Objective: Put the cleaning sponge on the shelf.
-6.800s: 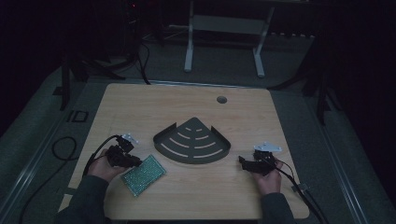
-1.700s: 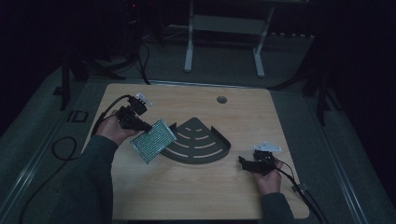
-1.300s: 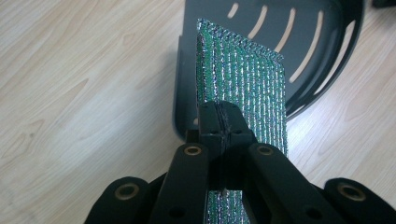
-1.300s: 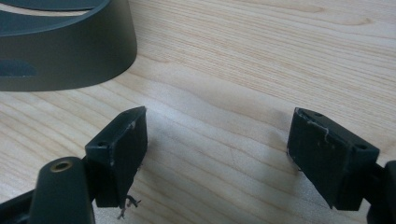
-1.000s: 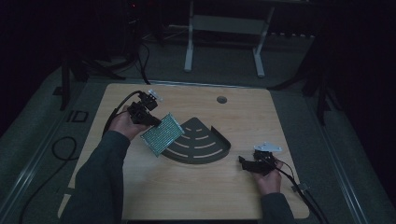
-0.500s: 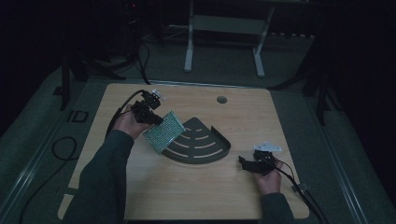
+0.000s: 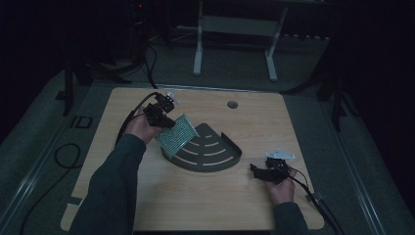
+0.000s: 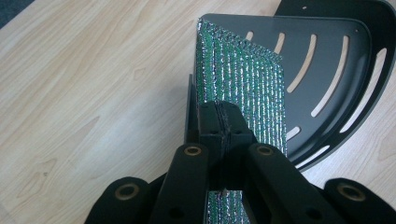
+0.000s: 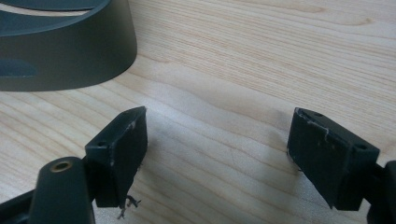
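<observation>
Over the left corner of the dark fan-shaped tray [image 7: 210,152], the left gripper [image 7: 164,117] is clamped on the green foil pad [image 7: 177,135], held tilted above the tray's slots. Near the table's [image 7: 161,200] right edge, the right gripper [image 7: 259,171] rests with jaws spread wide, holding nothing.

Left arm stretched forward over the table's left half, sleeve dark, hand wrapped round the left gripper [image 7: 164,117], which points to the right and slightly down. In the left gripper view, jaws pressed tight together on the edge of a thin sheet. Right forearm low at the near right corner, hand resting with the right gripper [image 7: 258,171] aimed leftward, close to the tabletop. In the right gripper view, jaws spread wide apart with nothing between them.
</observation>
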Available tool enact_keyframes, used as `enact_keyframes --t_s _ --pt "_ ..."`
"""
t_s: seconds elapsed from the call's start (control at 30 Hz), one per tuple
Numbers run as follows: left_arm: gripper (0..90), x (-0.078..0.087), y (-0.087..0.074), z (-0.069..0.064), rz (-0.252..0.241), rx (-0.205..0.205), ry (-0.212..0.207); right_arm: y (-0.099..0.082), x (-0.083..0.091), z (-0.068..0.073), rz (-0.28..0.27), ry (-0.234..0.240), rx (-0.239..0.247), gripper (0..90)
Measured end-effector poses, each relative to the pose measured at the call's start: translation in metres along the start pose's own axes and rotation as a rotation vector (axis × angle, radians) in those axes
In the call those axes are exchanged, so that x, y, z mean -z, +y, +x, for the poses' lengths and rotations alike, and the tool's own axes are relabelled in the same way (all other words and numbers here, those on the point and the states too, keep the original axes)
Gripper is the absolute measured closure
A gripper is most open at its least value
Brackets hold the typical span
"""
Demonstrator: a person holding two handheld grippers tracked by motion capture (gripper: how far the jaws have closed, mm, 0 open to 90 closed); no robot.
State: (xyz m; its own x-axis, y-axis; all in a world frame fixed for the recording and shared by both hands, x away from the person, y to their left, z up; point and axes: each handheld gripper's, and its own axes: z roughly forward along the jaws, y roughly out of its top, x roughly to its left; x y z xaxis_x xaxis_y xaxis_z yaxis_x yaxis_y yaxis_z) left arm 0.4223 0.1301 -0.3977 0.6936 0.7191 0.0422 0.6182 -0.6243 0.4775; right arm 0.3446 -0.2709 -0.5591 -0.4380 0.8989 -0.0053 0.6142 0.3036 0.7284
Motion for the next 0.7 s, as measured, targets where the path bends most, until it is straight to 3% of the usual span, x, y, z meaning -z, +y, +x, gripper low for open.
enact_keyframes --t_s 0.7 --pt "89.9 -0.016 0.016 -0.004 -0.006 -0.025 0.025 0.0 0.0 0.0 0.0 0.0 0.0 19.7"
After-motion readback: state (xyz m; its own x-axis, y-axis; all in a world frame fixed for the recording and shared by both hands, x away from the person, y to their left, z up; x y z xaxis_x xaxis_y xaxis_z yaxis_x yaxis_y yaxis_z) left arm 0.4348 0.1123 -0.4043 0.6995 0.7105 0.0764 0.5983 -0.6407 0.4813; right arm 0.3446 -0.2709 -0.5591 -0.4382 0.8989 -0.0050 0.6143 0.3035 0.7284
